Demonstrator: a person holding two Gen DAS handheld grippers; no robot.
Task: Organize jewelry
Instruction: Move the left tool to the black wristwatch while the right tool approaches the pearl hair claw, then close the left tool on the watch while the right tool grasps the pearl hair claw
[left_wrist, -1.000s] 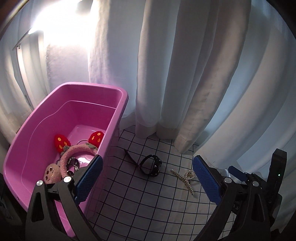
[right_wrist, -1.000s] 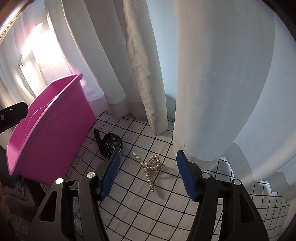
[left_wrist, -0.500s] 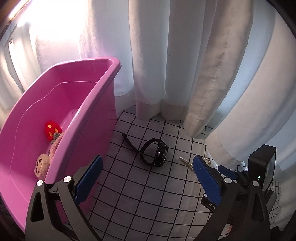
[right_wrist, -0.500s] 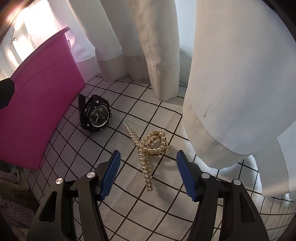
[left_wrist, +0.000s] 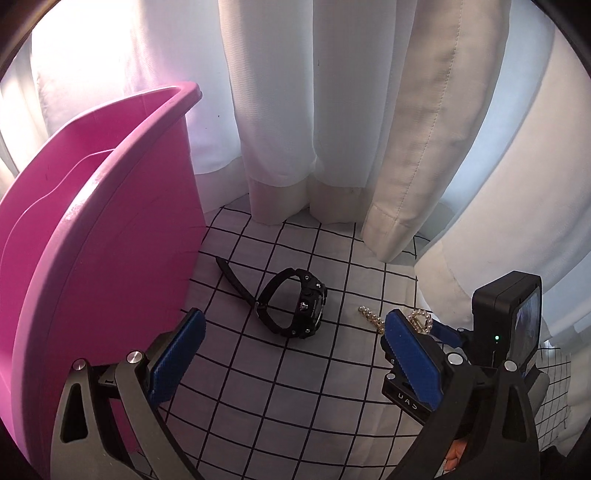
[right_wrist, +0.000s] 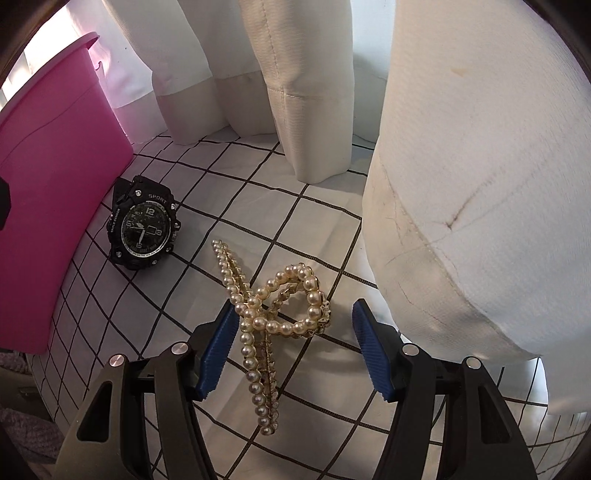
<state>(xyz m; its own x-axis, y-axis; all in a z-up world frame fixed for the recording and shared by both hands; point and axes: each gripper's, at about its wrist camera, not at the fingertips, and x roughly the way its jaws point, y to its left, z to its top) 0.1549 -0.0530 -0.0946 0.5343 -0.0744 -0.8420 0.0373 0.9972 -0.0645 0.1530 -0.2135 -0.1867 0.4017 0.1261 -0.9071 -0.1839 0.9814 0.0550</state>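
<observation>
A pearl hair claw (right_wrist: 275, 314) lies on the white grid-patterned cloth (right_wrist: 258, 192); part of it shows in the left wrist view (left_wrist: 373, 317). My right gripper (right_wrist: 293, 345) is open, low over the cloth, with the claw between its blue pads, not touching. A black sport watch (right_wrist: 142, 230) lies to its left, also in the left wrist view (left_wrist: 295, 308). My left gripper (left_wrist: 291, 354) is open and empty, just short of the watch. A pink bin (left_wrist: 92, 236) stands at the left; its inside is hidden.
White curtains (left_wrist: 332, 110) hang down to the cloth behind and to the right of the jewelry. The right gripper's body and camera (left_wrist: 506, 325) sit close by the left gripper's right finger. The bin's wall (right_wrist: 44, 166) stands beside the watch.
Both grippers have moved down and forward. The right gripper now straddles the pearl claw. The left gripper has swung right from over the bin toward the watch.
</observation>
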